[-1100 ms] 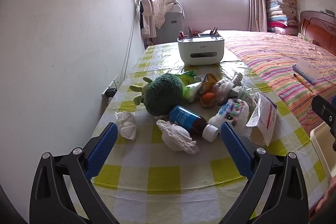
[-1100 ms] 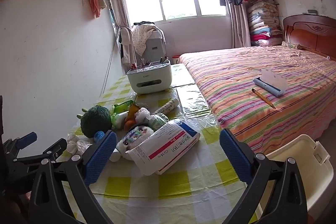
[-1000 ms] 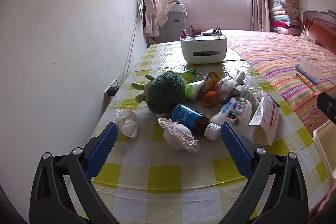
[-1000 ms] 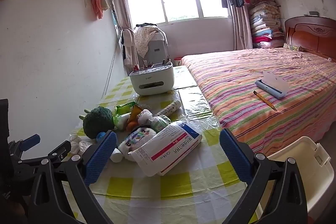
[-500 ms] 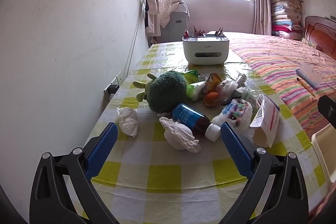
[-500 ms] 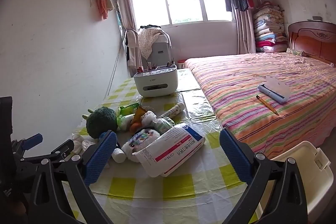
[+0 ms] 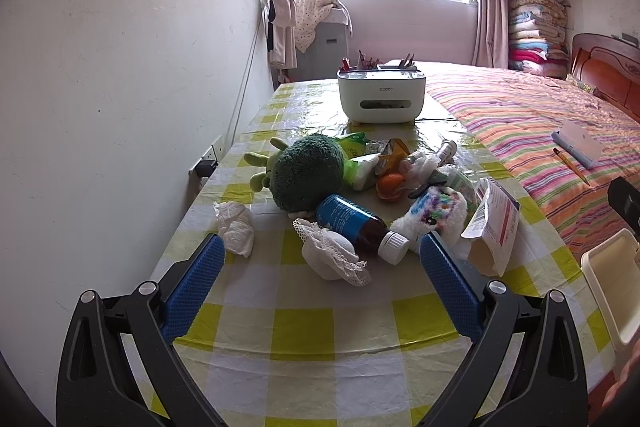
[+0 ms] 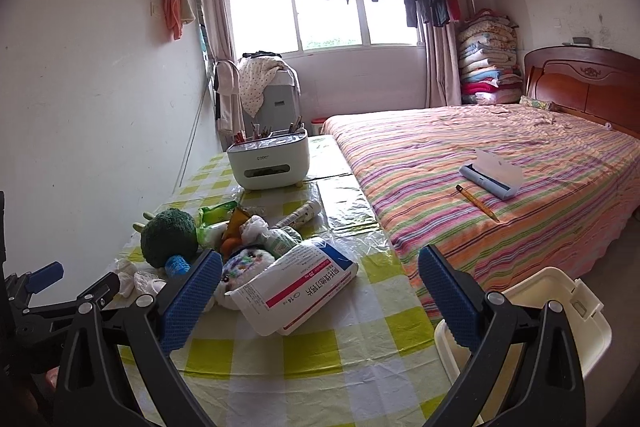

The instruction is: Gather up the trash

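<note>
The striped bed [image 8: 500,163] runs along the checked surface [image 7: 304,323]; a cream bin [image 8: 560,311] sits off its near corner. Mid-surface clutter: broccoli toy [image 7: 306,171], medicine box [image 8: 296,291], brown bottle [image 7: 356,227] lying cap toward the near right, lace wad [image 7: 332,259]. The crumpled tissue [image 7: 236,227] lies nearest the wall edge. Left tongs [image 7: 318,283] and right tongs [image 8: 318,291] both gape, empty, over the bare near edge.

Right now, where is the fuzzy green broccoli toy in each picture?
Left wrist view: the broccoli toy sits mid-picture, above the brown bottle.
Right wrist view: the same toy is at the left, above the left gripper.
Shared landmark: the white box further back on the table.
</note>
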A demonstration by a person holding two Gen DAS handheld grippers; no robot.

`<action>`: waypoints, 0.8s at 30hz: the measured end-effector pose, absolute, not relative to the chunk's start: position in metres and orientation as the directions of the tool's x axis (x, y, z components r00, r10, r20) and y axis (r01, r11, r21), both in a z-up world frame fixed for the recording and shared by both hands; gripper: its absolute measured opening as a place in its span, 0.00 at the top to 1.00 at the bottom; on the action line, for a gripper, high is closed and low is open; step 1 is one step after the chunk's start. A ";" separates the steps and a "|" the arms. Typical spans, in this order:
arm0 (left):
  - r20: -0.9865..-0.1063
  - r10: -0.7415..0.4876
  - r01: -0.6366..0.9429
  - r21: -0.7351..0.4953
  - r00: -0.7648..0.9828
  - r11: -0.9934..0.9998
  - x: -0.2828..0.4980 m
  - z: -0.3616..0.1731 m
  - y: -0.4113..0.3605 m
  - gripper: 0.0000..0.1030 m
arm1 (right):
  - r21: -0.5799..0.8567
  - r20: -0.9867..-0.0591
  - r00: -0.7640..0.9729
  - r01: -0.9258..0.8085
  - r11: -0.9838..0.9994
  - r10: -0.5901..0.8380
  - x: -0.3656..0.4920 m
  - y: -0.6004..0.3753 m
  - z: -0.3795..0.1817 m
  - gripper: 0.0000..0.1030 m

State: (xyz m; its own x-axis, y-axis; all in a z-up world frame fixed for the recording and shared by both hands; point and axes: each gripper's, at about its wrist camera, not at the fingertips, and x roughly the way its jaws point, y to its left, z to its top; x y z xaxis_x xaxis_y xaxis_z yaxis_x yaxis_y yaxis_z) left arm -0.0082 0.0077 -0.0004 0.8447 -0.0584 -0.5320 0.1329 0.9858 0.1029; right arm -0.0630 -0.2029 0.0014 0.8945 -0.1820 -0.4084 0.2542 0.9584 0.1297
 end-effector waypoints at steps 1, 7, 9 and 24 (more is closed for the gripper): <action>-0.528 -0.068 0.141 0.099 0.847 0.985 -0.012 0.002 0.008 0.06 | 0.134 -0.416 0.889 0.270 0.953 -0.193 -0.068 -0.205 0.003 0.07; -0.490 -0.068 0.147 0.125 0.869 0.981 -0.036 0.022 0.015 0.06 | 0.134 -0.433 0.862 0.352 0.927 -0.264 -0.109 -0.216 0.014 0.07; -0.472 -0.081 0.159 0.129 0.878 0.979 -0.047 0.031 0.018 0.06 | 0.114 -0.430 0.859 0.358 0.927 -0.278 -0.125 -0.213 0.013 0.07; -0.411 -0.231 0.296 0.104 0.882 0.949 -0.130 0.078 0.017 0.06 | 0.020 -0.450 0.822 0.400 0.916 -0.349 -0.194 -0.195 0.006 0.07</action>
State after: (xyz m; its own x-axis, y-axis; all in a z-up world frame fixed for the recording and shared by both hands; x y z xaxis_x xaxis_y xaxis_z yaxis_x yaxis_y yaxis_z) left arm -0.1299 0.0172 0.0785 0.8821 -0.2306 -0.4108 0.2964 0.9494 0.1037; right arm -0.1945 -0.1955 0.0064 0.8222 -0.3491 -0.4495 0.3999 0.9163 0.0198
